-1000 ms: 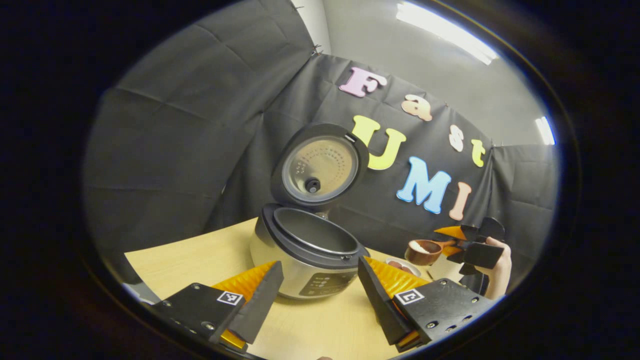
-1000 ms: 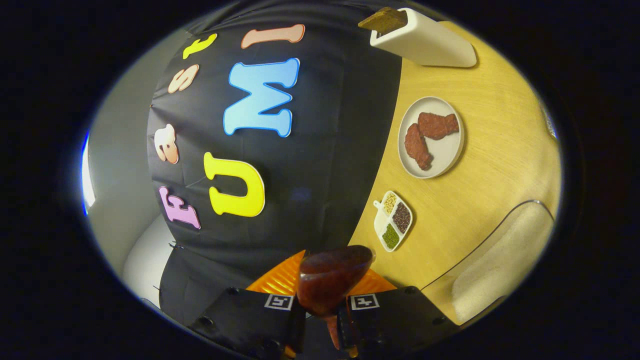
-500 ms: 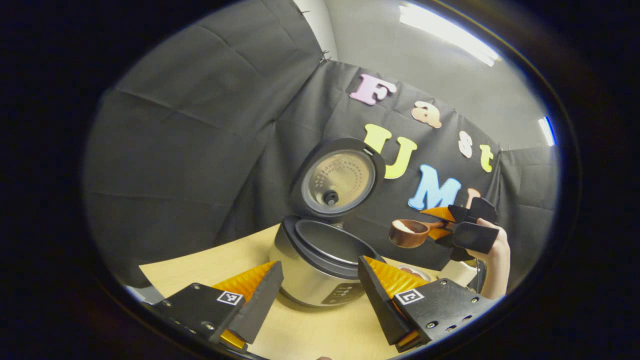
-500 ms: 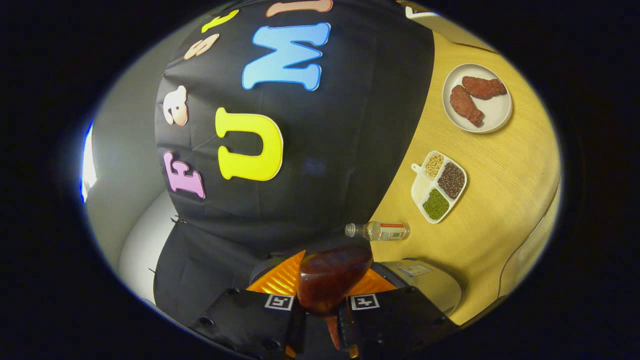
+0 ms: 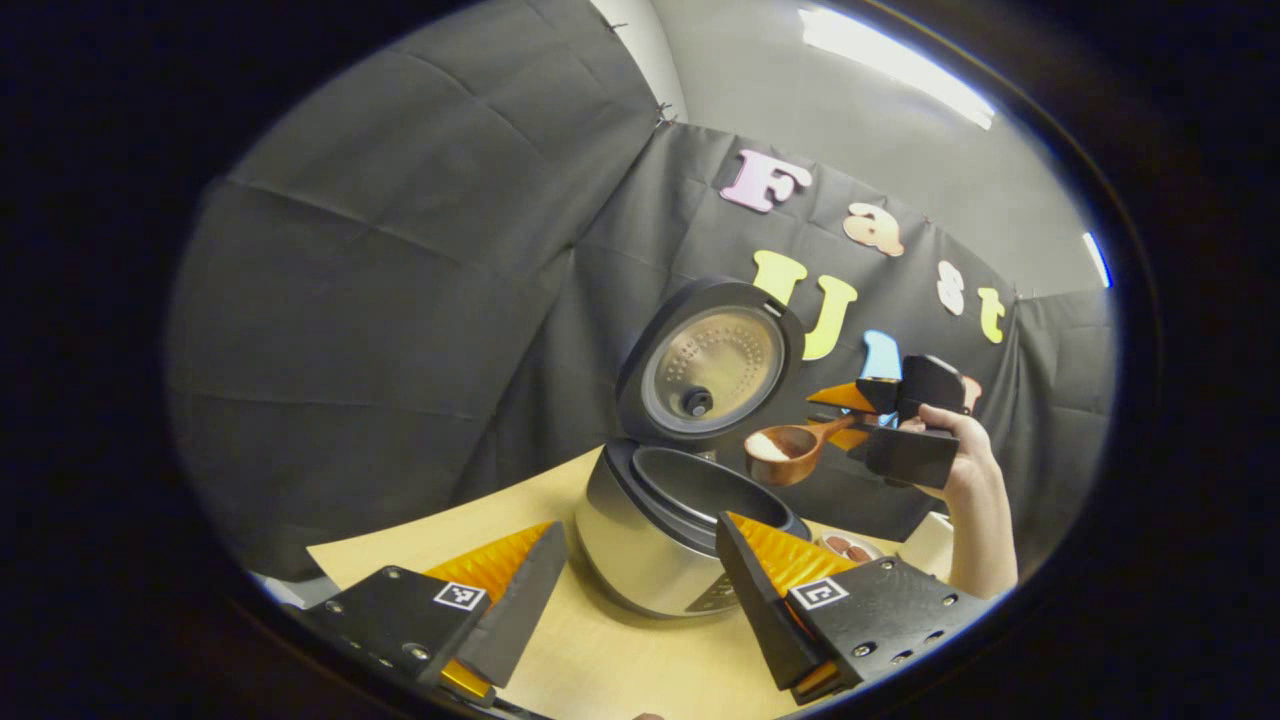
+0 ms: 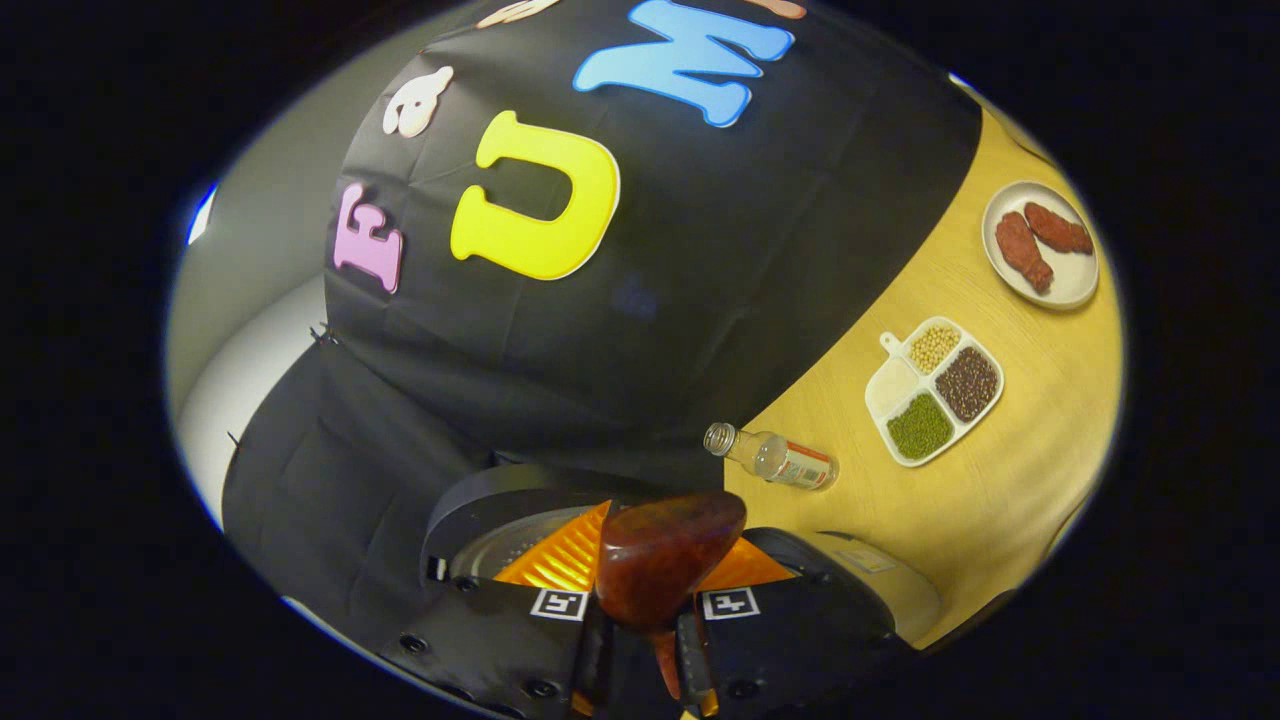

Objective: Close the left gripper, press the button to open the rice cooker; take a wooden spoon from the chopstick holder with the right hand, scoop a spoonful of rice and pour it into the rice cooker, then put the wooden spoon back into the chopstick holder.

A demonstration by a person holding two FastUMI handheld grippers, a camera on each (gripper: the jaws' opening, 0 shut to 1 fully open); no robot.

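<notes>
My right claw [image 5: 850,425] is clamped on the handle of the brown wooden spoon [image 5: 785,452], whose bowl carries white rice just above the rim of the silver rice cooker [image 5: 665,535]. The cooker stands on the pale wooden counter [image 5: 620,660] with its round lid [image 5: 712,362] swung up. My left claw [image 5: 640,570] hangs spread wide and empty near the cooker's front.
</notes>
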